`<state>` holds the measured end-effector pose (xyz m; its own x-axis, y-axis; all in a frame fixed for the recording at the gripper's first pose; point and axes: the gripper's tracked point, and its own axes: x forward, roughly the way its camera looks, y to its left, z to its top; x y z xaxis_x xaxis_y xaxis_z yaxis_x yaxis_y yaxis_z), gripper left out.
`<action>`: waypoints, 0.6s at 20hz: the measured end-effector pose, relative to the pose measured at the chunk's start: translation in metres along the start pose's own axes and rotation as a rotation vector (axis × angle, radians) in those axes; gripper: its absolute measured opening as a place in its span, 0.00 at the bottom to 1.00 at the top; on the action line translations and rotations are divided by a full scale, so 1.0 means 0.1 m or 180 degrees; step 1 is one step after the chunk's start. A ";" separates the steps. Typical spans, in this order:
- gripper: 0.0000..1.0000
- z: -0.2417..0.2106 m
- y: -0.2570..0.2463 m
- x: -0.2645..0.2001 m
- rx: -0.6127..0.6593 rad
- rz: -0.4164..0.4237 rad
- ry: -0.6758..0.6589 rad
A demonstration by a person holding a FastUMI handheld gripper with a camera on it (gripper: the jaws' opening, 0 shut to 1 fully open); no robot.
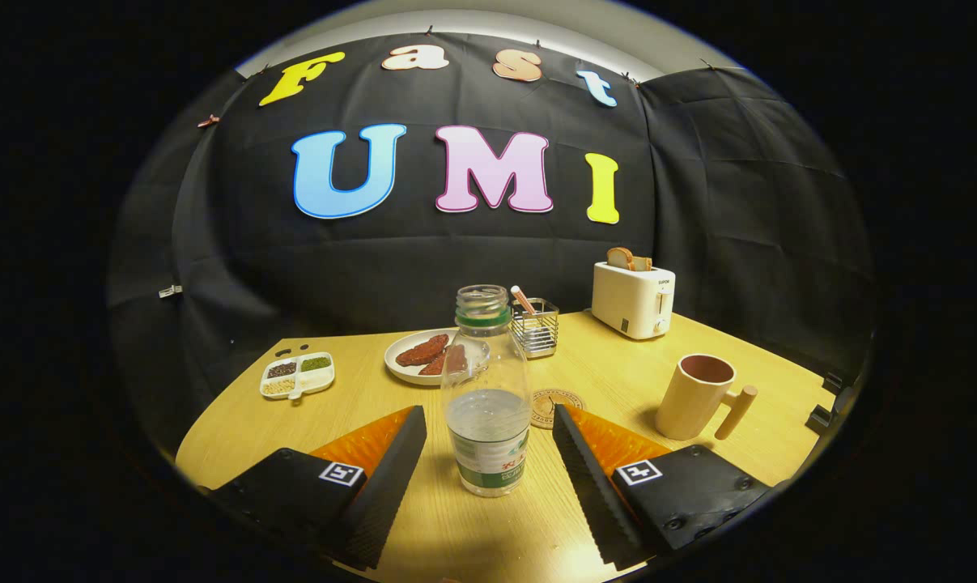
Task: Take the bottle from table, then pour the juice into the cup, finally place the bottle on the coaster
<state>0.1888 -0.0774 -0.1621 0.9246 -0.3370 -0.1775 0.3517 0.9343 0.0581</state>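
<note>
A clear plastic bottle [488, 397] with a green neck ring, no cap and a green-white label stands upright on the wooden table [350, 405], about half full of clear liquid. It is between my two fingers, with a gap on each side. My gripper [488, 441] is open, its ribbed black pads not touching the bottle. A beige cup [693, 397] with a wooden peg handle stands ahead to the right of the right finger. A round coaster [554, 405] lies just behind the bottle, partly hidden by it and the right finger.
A white plate [427, 356] with brown slices sits behind the bottle. A white divided tray [297, 375] of seeds lies to the left. A wire basket [535, 328] and a white toaster [634, 298] with bread stand at the back right.
</note>
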 end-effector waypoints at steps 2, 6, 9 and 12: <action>0.97 -0.04 0.00 0.07 -0.0015 -0.0018 0.0019; 0.97 -0.11 0.06 0.24 -0.0045 -0.0018 0.0053; 0.97 -0.15 0.05 0.35 -0.0044 -0.0061 0.0074; 0.97 -0.16 0.03 0.44 -0.0029 -0.0126 0.0078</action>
<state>0.2278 -0.0879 -0.1858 0.9061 -0.3708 -0.2036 0.3864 0.9214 0.0416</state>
